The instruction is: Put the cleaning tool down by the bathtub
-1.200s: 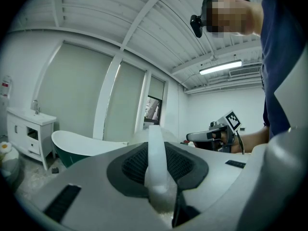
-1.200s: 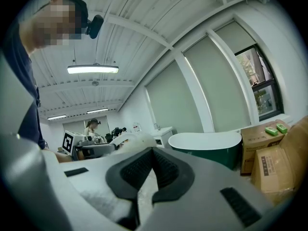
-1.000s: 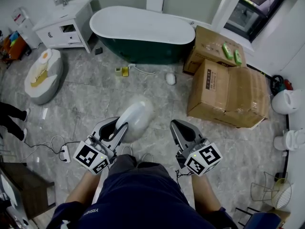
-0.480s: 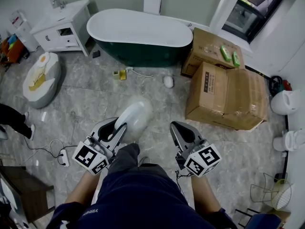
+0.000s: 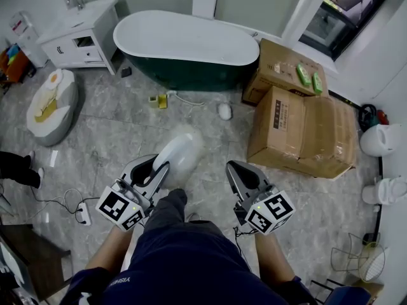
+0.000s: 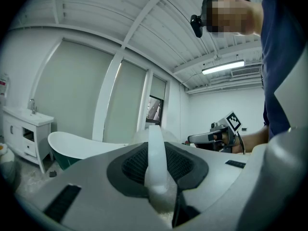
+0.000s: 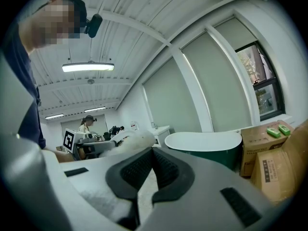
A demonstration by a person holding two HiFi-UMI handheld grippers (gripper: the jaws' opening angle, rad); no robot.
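Observation:
My left gripper point(image 5: 156, 169) is shut on the cleaning tool point(image 5: 180, 156), a white fluffy oval pad on a pale translucent handle point(image 6: 156, 160) that stands between the dark pads. The pad juts forward over the marble floor, well short of the dark green bathtub point(image 5: 184, 42) with its white inside at the far wall. My right gripper point(image 5: 240, 169) hovers level with the left one, jaws together and nothing between them. In the right gripper view the bathtub point(image 7: 204, 141) lies ahead and the fluffy tool point(image 7: 134, 139) shows to the left.
Large cardboard boxes point(image 5: 299, 122) stand right of the tub. A white vanity cabinet point(image 5: 79, 33) and an egg-shaped cushion point(image 5: 49, 101) are at the left. A small white object point(image 5: 224, 110) and a yellow item point(image 5: 159, 99) lie before the tub. A power strip point(image 5: 82, 213) trails cable.
The view has crept forward toward the bathtub and my knee has swung ahead. Both grippers keep their pose, the tool still held in the left one.

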